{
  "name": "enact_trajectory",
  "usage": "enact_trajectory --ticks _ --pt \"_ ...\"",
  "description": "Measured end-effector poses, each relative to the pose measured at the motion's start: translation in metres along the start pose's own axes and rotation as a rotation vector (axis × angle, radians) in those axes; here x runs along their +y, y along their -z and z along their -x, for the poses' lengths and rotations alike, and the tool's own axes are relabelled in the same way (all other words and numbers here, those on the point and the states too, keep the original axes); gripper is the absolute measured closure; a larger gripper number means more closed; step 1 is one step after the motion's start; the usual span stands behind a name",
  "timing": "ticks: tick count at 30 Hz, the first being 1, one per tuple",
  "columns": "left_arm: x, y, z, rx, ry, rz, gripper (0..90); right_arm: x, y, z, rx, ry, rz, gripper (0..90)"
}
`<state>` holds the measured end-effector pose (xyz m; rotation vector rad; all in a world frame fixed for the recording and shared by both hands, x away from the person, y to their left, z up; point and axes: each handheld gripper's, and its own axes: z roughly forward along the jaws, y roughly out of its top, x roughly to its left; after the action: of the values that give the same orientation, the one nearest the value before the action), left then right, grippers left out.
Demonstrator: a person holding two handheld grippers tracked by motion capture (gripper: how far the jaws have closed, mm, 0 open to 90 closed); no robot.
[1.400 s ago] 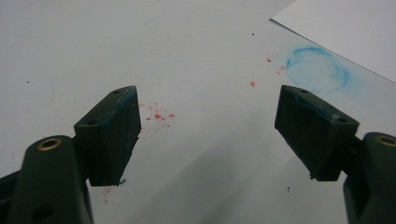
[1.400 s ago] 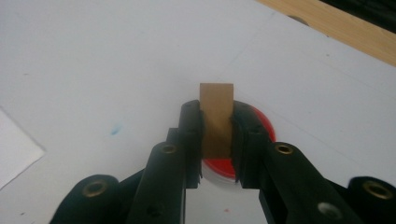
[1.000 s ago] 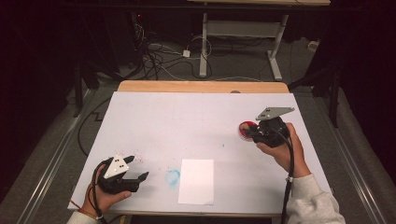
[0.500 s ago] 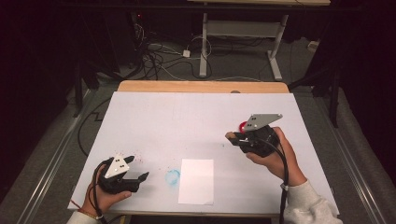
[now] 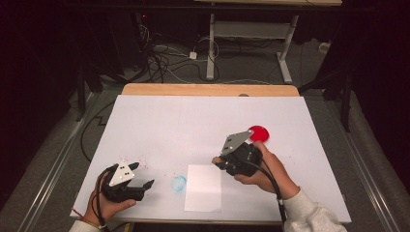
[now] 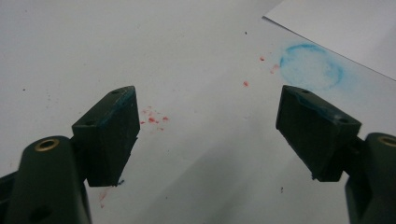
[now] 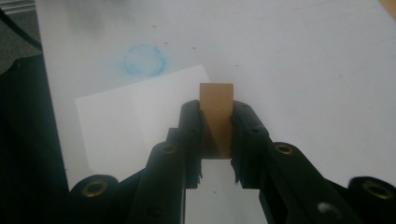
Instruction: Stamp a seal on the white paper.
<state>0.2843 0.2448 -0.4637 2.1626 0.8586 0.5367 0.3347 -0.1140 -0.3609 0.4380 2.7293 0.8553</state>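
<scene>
Resting at the near left corner of the white table (image 5: 159, 121), the left gripper (image 5: 140, 176) sits with its jaws spread wide and nothing between them, aimed toward a faint blue ring-shaped ink mark (image 6: 312, 67) just ahead. Beside that mark lies a plain white rectangular sheet of paper (image 5: 203, 187), flat near the table's front edge. Over to the right, the right gripper (image 5: 218, 162) has its jaws pinched tight on a small tan wooden block (image 7: 215, 112), likely a stamp, held upright between the pads and poised just above the sheet's far right corner. Farther back sits a round red ink pad (image 5: 259, 133), just behind the right hand (image 5: 263, 169). The step in hand looks like carrying the inked stamp to the paper. Next comes lining the block up over a bare part of the sheet and pressing it straight down, flat and firm, without sliding it, or the print would smear.
</scene>
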Motion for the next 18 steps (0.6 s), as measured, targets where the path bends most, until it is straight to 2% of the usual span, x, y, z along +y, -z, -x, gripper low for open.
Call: enact_trajectory --ticks 10,18 --pt "-0.001 0.001 0.0 0.002 -0.002 0.004 21.1 0.009 -0.033 -0.021 0.063 0.067 -0.108 75.7" --pt "-0.001 -0.001 0.001 -0.004 -0.014 -0.01 21.1 0.011 -0.06 -0.029 0.103 0.117 -0.209 75.7"
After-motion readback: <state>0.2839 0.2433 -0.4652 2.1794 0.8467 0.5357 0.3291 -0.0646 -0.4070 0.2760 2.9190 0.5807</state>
